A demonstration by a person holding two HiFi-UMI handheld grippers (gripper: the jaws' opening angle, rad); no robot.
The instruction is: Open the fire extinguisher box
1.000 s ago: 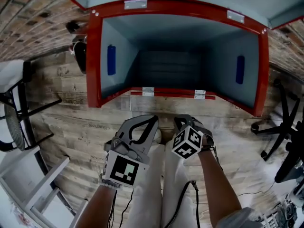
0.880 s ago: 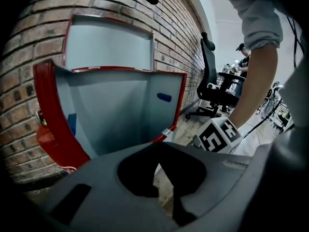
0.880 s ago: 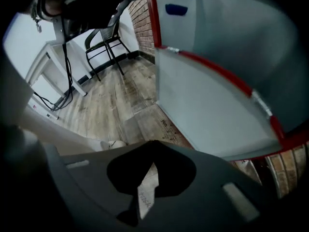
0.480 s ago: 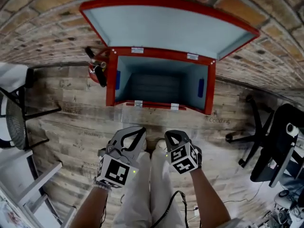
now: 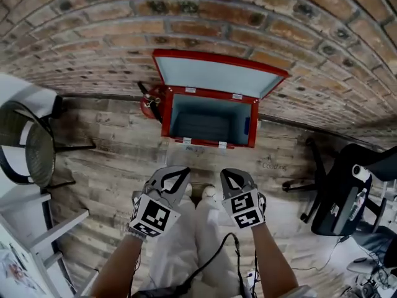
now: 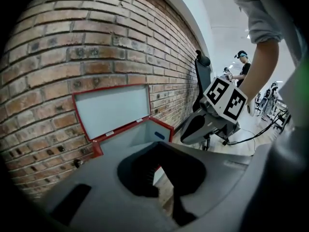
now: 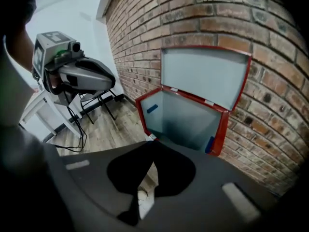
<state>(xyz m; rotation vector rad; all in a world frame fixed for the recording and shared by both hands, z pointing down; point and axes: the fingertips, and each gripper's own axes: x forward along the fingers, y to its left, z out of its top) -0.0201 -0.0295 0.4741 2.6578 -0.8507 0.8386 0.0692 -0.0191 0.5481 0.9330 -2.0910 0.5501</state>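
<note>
Both sets of jaws together, empty: left gripper (image 5: 175, 174), right gripper (image 5: 230, 176) kept near, since fire extinguisher box (image 5: 165, 113) lid (image 5: 217, 76) leans open on far brick wall (image 5: 248, 11).

No word, brand or number can be read. A faint print on the wooden floor (image 5: 273, 165), at 4 o'clock of the fire extinguisher box (image 5: 211, 121), is too blurred. The white labels (image 5: 222, 145) on its red rim are too small. The marker cubes (image 5: 151, 217) on the left gripper (image 5: 178, 172) and right gripper (image 5: 231, 174) show only black-and-white squares.

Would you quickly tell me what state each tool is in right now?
Left tool: closed, holding nothing.
Right tool: closed, holding nothing.
</note>
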